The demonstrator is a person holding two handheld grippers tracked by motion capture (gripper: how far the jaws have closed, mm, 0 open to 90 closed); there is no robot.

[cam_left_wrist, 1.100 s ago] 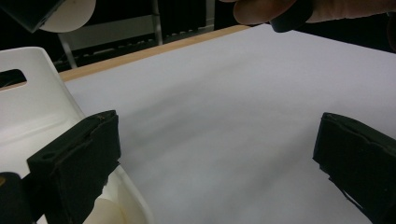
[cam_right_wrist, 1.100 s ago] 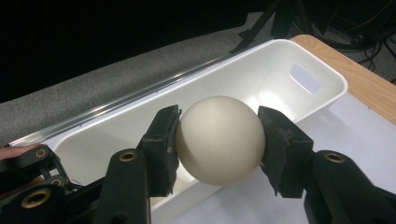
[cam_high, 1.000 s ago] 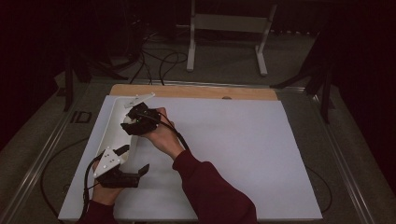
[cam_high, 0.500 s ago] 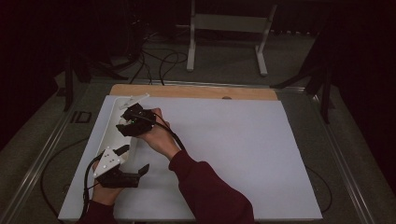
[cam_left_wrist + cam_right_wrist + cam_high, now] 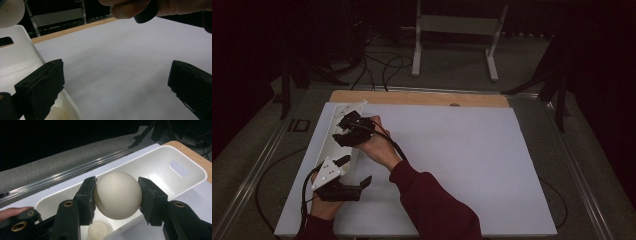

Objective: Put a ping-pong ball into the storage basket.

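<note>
**Right tongs hold a pale ball over the white tray**

Closest to the person, the left tongs (image 5: 357,172) sit low on the white worktop (image 5: 452,165). They are wide open and nothing is between them. The near end of the white tray (image 5: 22,57) lies just beside their left jaw.

A little farther out, the right tongs (image 5: 116,196) grip a big pale ball (image 5: 117,195). One black pad presses on each side of the ball. The ball hangs just above the inside of the tray. In the high view the right tongs (image 5: 343,131) sit over the middle of the long tray (image 5: 328,145), well past the left tongs.

Under the held ball, down in the tray, lies a smaller pale ball (image 5: 98,230). It is right below the right tongs.

Beyond the right tongs, the tray's far end has a handle slot (image 5: 178,168). Past that runs the wooden edge (image 5: 422,97) of the worktop.
</note>
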